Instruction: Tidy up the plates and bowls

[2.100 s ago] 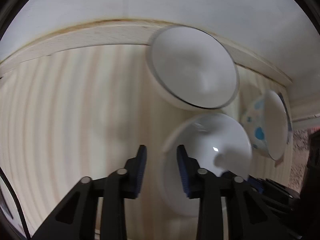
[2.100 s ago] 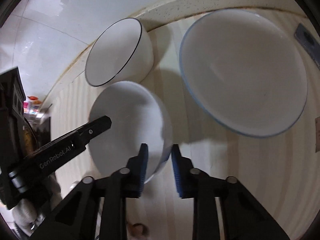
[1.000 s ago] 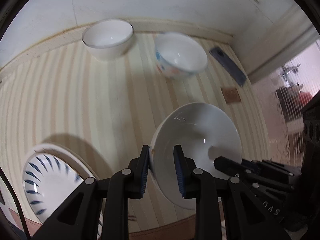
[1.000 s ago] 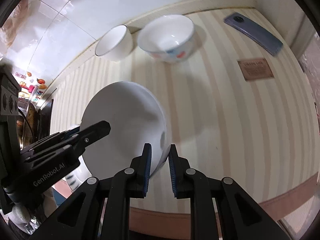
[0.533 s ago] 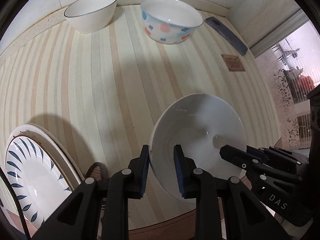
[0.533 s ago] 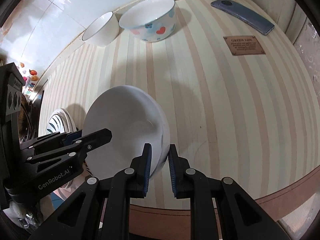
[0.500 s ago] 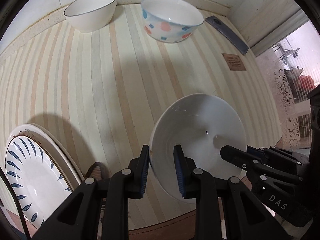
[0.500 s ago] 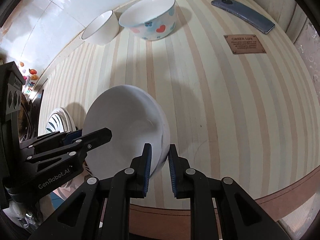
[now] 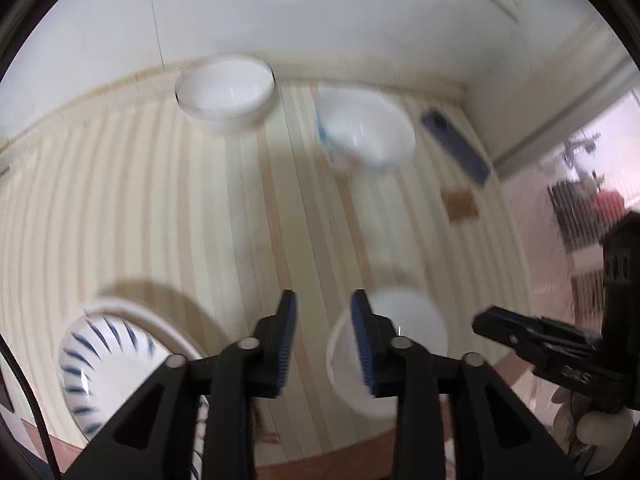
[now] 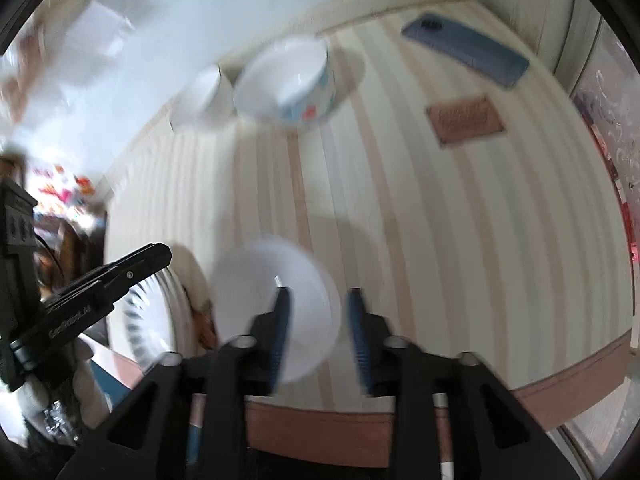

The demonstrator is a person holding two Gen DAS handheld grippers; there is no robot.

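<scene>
Left wrist view: plain white bowl (image 9: 386,356) blurred, on striped table (image 9: 160,208); both jaws apart.

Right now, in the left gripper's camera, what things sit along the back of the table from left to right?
Plain white bowl with a thin dark rim → white bowl with blue markings → dark blue-grey phone lying flat.
</scene>
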